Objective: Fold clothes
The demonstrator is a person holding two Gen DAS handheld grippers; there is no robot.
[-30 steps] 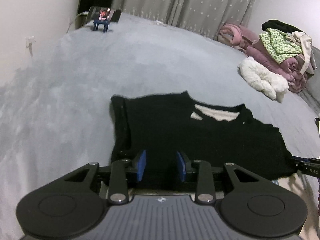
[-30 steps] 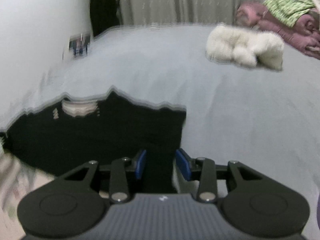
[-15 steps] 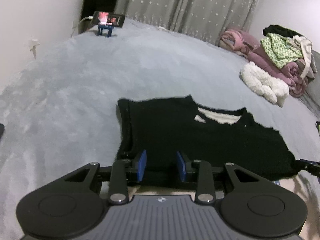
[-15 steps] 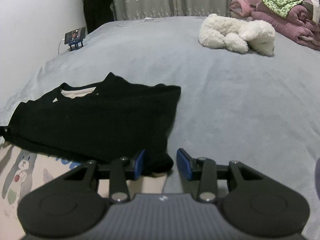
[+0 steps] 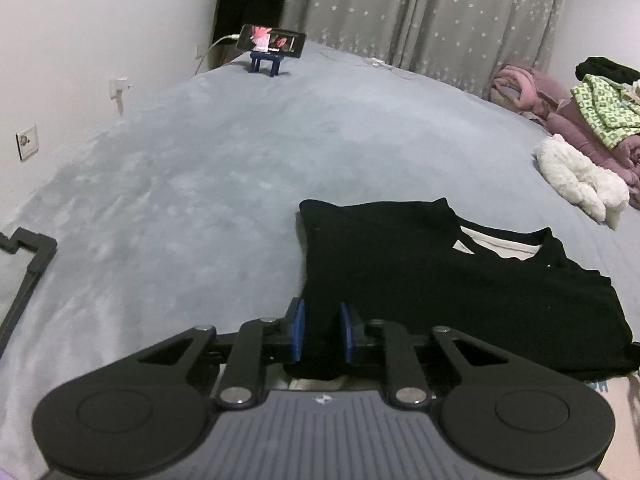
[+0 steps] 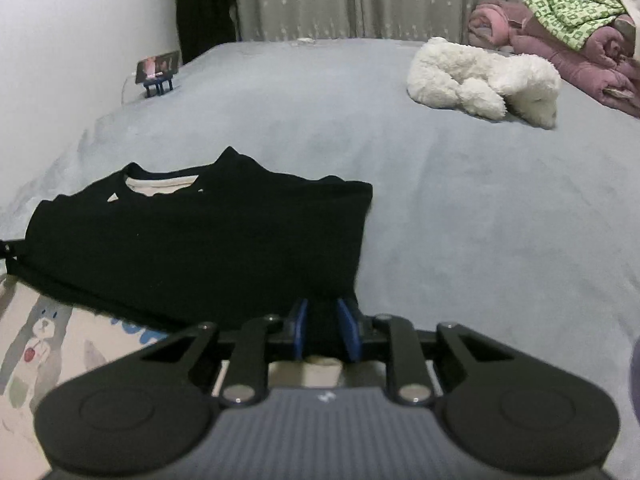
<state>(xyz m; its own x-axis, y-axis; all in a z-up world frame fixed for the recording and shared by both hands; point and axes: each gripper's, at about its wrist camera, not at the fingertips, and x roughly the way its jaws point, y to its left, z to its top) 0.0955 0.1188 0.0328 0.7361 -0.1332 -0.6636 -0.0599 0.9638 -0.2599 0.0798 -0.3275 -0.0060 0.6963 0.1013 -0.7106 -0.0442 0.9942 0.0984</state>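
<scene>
Two blue pads of the left gripper point(image 5: 321, 330) pinch the near left corner of the black knit sweater with a cream inner collar point(image 5: 448, 280), which lies flat on the grey-blue bed point(image 5: 192, 184) in the left wrist view, a phone on a blue stand point(image 5: 271, 42) far behind. From the right wrist, the right gripper point(image 6: 323, 330) is likewise clamped on the sweater's point(image 6: 200, 232) near right corner, with a white plush toy point(image 6: 480, 80) well apart on the bed point(image 6: 480, 208).
</scene>
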